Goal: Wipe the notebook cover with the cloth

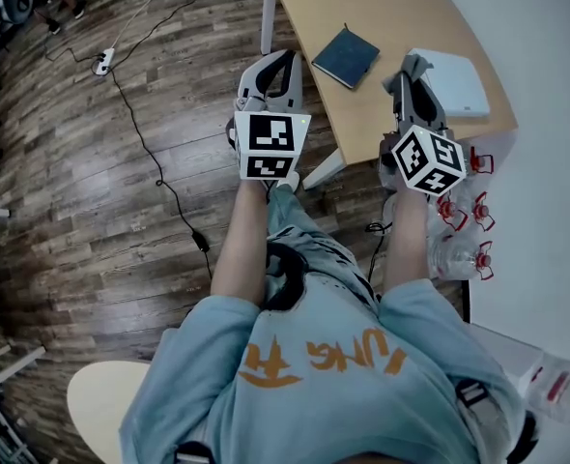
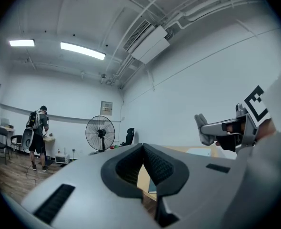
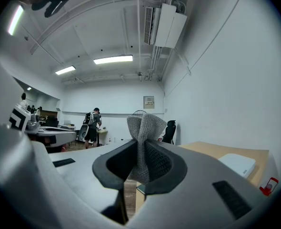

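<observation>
– Checking claws first: what is the right gripper [image 3: 141, 159] doing?
– It's clenched on the grey knit cloth [image 3: 144, 128]. The cloth is pinched at its middle and fans out above the jaws. In the head view it sits over the near edge of the wooden table [image 1: 382, 8].
– And the left gripper [image 2: 143, 151]?
– Jaws pressed together, nothing between them. It's held in the air off the table's left front edge, over the wood floor.
– Where's the notebook?
– The dark blue notebook [image 1: 346, 57] lies flat and closed on the table near the front edge, ahead of and between the two grippers. Neither gripper touches it, and the cloth is apart from it.
– Anything else on the table?
– A flat white box [image 1: 451, 80] right of the notebook, apart from it.
– Surroundings?
– Clear bottles with red caps [image 1: 459, 257] on the floor by the right forearm. A floor fan [image 2: 100, 133] and a person with a backpack [image 2: 37, 136] are across the room.
</observation>
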`<state>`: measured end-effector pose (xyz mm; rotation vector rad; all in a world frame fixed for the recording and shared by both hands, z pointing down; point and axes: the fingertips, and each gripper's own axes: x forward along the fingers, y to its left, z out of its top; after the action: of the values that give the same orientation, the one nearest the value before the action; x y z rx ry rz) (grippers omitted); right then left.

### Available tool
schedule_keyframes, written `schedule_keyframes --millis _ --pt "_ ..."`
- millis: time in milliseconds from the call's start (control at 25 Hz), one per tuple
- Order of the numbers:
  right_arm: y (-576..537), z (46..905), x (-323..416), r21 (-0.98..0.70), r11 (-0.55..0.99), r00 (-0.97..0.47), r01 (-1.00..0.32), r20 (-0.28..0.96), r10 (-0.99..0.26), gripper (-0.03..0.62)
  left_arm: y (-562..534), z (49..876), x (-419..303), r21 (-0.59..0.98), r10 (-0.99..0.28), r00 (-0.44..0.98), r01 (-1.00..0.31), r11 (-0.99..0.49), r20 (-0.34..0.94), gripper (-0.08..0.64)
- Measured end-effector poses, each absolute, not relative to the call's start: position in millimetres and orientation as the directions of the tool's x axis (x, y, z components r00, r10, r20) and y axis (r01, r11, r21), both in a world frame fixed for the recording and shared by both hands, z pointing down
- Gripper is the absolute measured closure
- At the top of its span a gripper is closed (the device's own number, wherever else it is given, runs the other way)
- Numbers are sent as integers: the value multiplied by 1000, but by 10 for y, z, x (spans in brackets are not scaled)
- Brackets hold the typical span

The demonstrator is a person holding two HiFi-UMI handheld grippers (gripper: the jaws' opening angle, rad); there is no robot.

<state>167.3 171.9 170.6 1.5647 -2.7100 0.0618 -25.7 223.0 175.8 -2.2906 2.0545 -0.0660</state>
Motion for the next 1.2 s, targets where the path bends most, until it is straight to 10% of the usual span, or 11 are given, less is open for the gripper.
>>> schedule_keyframes --millis 1200 --pt "-909 3150 2200 -175 254 -297 -951 298 -907 551 -679 3188 189 71 -874 362 -931 -359 326 543"
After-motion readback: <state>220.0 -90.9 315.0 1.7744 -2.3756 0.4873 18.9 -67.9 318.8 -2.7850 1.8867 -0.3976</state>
